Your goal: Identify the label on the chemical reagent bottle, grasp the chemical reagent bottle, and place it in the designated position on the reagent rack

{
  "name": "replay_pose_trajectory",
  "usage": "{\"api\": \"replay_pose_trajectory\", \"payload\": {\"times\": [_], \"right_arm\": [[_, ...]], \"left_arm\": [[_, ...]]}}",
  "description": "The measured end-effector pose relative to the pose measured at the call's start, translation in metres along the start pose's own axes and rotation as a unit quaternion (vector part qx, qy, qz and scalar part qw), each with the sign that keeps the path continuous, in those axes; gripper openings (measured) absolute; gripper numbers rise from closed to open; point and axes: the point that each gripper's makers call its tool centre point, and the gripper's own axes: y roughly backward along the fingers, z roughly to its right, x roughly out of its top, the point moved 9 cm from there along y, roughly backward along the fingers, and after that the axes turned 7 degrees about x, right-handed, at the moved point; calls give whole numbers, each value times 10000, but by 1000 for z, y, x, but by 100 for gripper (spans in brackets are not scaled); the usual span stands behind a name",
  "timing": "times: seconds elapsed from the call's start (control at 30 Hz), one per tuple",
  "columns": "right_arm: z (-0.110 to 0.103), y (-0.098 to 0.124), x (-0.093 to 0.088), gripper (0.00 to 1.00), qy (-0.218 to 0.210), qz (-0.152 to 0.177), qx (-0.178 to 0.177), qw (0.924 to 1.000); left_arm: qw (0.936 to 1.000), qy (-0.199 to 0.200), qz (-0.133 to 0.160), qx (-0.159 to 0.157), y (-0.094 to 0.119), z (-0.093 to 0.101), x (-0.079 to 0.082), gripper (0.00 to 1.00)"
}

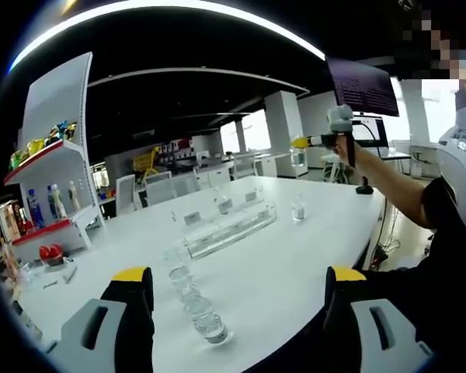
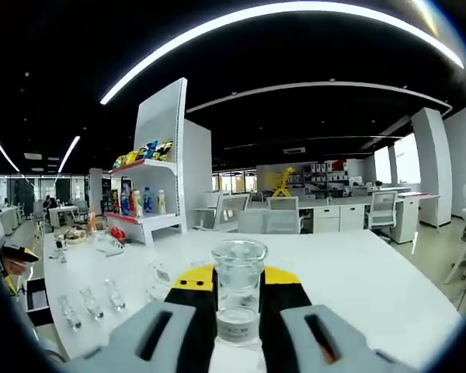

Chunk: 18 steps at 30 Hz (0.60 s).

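We see our right gripper (image 2: 238, 311) clenched on a clear bottle (image 2: 238, 291), label unreadable; our left gripper (image 1: 237, 284) hangs released above a row of bottles (image 1: 193, 299) beside a clear rack (image 1: 229, 229) on the white table (image 1: 295, 264).

Clear glass bottle (image 2: 238, 291); smooth, matt white table (image 1: 295, 264).

Left gripper (image 1: 237, 291) has its jaws spread wide, nothing between them. At its two o'clock, a raised hand (image 1: 344, 148) holds the right gripper (image 2: 237, 299), clamped on a bottle (image 2: 238, 291).
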Motion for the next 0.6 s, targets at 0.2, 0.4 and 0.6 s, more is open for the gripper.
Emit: {"api": "replay_pose_trajectory", "payload": {"times": [0.2,0.4,0.6], "right_arm": [[1,-9,4,17,-91,14,84,9999],[2,-17,7,16,-98,-9,102,9999],[3,-27,12,16,-65,8,85,9999]], "left_arm": [[10000,-14,-15,15,0,-1,0,91],[10000,-25,5,24,1,-1,1,91],[10000,-30,18,48,1,-2,2,91]]}}
